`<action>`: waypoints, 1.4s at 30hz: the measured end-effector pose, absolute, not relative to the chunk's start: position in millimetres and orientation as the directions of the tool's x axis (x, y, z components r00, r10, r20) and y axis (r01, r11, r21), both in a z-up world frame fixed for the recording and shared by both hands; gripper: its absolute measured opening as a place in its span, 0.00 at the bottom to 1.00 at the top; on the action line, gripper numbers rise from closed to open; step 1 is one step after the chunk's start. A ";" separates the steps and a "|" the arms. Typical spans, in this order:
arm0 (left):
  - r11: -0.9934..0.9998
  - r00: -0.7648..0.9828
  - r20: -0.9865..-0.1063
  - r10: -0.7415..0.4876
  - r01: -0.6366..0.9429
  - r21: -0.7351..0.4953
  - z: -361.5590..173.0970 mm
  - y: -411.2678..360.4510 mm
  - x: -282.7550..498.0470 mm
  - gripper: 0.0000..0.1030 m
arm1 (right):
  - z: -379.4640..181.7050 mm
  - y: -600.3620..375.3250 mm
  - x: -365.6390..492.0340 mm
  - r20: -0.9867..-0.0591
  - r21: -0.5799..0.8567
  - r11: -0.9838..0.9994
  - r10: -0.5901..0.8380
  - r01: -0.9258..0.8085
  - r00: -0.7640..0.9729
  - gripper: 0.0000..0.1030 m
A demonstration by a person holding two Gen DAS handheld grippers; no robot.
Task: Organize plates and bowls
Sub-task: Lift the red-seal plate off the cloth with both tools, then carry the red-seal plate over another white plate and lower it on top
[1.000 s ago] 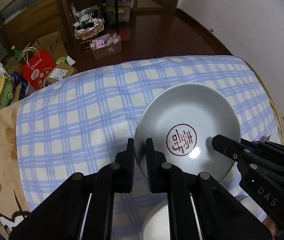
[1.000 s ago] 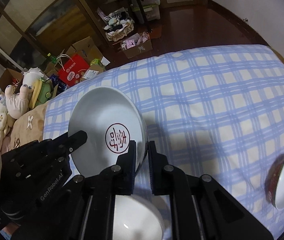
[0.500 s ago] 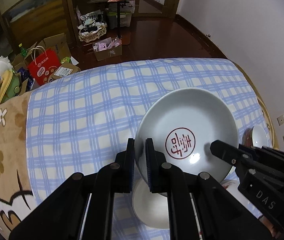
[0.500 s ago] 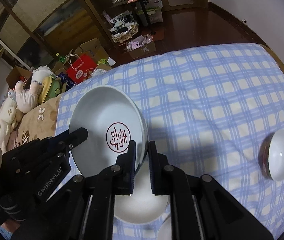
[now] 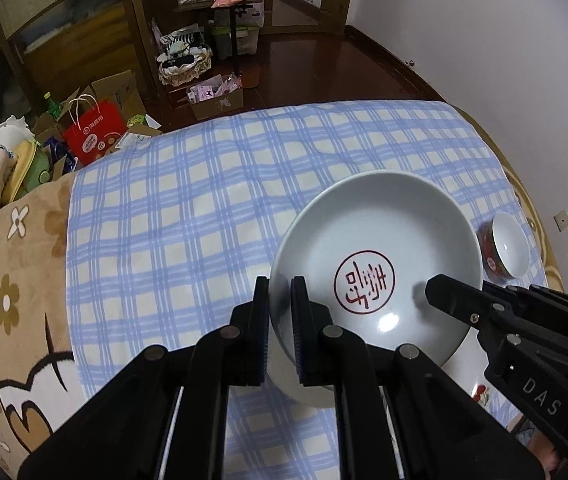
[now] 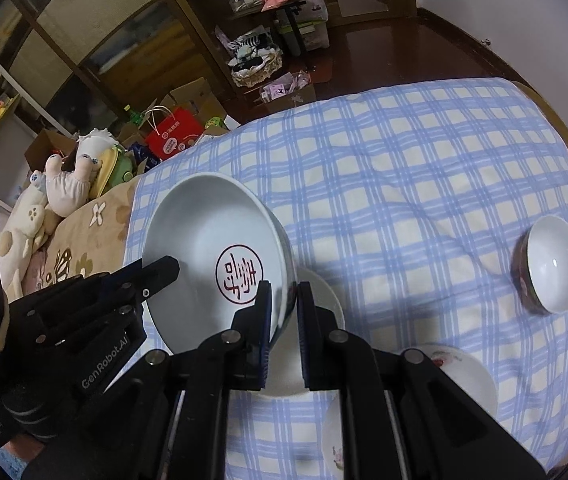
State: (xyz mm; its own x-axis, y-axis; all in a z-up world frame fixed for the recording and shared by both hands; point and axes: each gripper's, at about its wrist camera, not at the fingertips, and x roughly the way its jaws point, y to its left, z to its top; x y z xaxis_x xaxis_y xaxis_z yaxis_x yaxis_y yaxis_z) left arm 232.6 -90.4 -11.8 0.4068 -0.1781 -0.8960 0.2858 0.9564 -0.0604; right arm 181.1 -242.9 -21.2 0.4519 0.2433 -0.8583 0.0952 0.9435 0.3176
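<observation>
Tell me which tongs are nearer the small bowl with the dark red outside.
Right tongs. They clamp the stamped plate's rim on the side facing the small bowl; the left tongs clamp the far rim.

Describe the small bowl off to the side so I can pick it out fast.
On the blue checked cloth, look toward its right edge, well apart from the big stamped plate both grippers hold. The small bowl sits there alone, tilted, white inside with a dark red patterned outside.

Dim indoor light, soft shadows, sharp focus, heavy fisheye bending at edges.
</observation>
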 end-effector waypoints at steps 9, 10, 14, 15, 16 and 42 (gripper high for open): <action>0.954 0.403 -0.891 -0.209 0.284 -0.095 -25.9 -84.8 208.5 0.10 | -29.2 -245.0 160.7 -0.852 0.324 0.942 0.248 0.092 0.460 0.12; 0.952 0.403 -0.890 -0.213 0.289 -0.097 -27.6 -84.8 206.1 0.10 | -31.2 -244.6 158.5 -0.853 0.316 0.945 0.244 0.085 0.461 0.12; 0.950 0.397 -0.889 -0.228 0.292 -0.113 -35.6 -85.0 201.4 0.10 | -40.4 -245.9 154.7 -0.852 0.316 0.945 0.241 0.090 0.464 0.12; 0.950 0.397 -0.890 -0.223 0.293 -0.108 -38.6 -85.8 200.6 0.10 | -42.9 -246.0 154.4 -0.854 0.315 0.945 0.240 0.089 0.462 0.12; 0.950 0.402 -0.889 -0.219 0.298 -0.099 -40.3 -86.8 199.9 0.10 | -44.6 -245.4 154.1 -0.855 0.310 0.947 0.237 0.087 0.461 0.12; 0.940 0.330 -0.913 -0.242 0.314 -0.136 -94.8 -82.3 214.8 0.10 | -104.5 -230.6 162.7 -0.906 0.215 0.973 0.168 0.081 0.388 0.12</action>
State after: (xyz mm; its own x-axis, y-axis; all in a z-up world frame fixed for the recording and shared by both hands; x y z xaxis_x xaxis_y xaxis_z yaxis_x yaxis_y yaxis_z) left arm 214.8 -82.3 -94.8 0.3296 -0.2421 -0.9126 0.3139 0.9397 -0.1359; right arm 162.7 -230.6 -104.5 0.3881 0.1680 -0.9062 0.0808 0.9732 0.2151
